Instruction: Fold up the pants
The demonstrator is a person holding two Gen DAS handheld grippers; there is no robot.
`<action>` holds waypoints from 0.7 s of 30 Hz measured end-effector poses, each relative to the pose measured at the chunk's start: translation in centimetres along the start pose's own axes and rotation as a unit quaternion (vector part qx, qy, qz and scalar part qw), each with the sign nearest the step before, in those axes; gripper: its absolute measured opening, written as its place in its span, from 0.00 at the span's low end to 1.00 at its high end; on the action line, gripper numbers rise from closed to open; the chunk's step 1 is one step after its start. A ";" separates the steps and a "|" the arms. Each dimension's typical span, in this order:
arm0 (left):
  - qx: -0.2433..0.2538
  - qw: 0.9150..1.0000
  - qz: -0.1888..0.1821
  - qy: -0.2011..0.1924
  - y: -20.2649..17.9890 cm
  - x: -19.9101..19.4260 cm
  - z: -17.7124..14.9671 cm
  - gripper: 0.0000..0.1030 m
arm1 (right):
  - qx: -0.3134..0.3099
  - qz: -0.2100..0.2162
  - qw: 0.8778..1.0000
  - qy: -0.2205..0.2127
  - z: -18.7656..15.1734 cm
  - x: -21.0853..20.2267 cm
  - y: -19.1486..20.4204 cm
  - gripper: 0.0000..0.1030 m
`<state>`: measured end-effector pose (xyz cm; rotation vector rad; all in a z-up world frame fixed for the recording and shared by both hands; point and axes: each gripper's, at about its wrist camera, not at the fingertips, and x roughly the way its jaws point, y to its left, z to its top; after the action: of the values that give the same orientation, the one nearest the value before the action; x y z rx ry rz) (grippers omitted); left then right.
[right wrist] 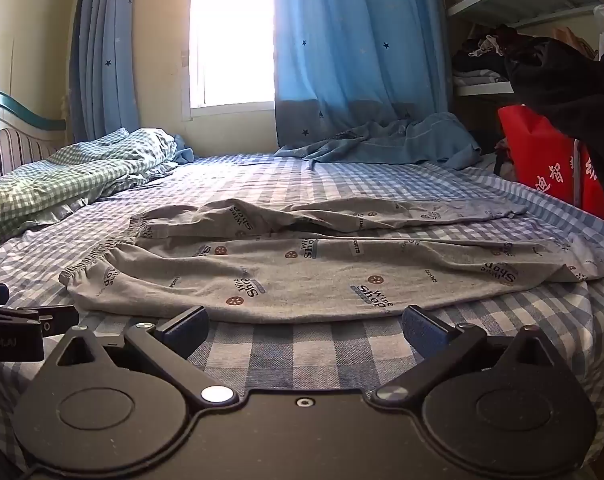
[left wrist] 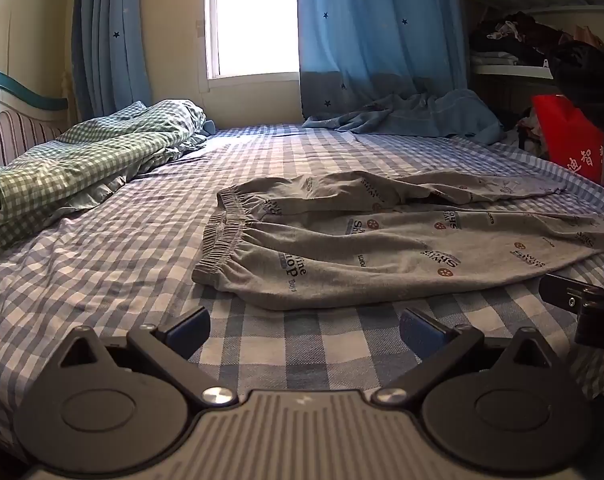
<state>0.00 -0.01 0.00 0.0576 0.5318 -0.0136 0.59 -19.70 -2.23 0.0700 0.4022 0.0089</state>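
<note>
Grey printed pants [left wrist: 382, 252] lie spread flat on the blue checked bed sheet [left wrist: 102, 248], elastic waistband to the left, both legs stretching to the right. They also show in the right wrist view [right wrist: 302, 272]. My left gripper [left wrist: 304, 326] is open and empty, low over the sheet just in front of the waistband end. My right gripper [right wrist: 305, 326] is open and empty, just in front of the near leg's edge. The right gripper's body shows at the right edge of the left wrist view [left wrist: 582, 304].
A green checked quilt [left wrist: 74, 160] is bunched at the left by the headboard. A blue cloth [left wrist: 414, 114] lies at the far side under the curtains. A red bag [left wrist: 578, 148] and cluttered shelves [left wrist: 542, 40] stand at the right of the bed.
</note>
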 end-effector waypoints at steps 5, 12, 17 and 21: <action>-0.001 1.000 0.001 0.001 0.1 0.1 0.0 1.00 | 0.000 0.000 1.000 0.006 0.0 0.0 -0.1 0.99; -0.001 1.000 0.002 0.004 0.1 0.3 0.2 1.00 | 0.002 0.002 1.000 0.005 0.0 0.0 -0.1 0.99; 0.000 1.000 0.004 0.001 0.1 0.2 0.0 1.00 | 0.001 0.002 1.000 0.006 0.0 0.1 0.0 0.99; 0.000 1.000 0.001 0.003 0.0 0.2 0.0 1.00 | 0.002 0.002 1.000 0.006 0.1 0.0 0.0 0.99</action>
<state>0.15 0.02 -0.05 0.0594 0.5372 -0.0108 0.63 -19.68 -2.16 0.0748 0.4145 0.0124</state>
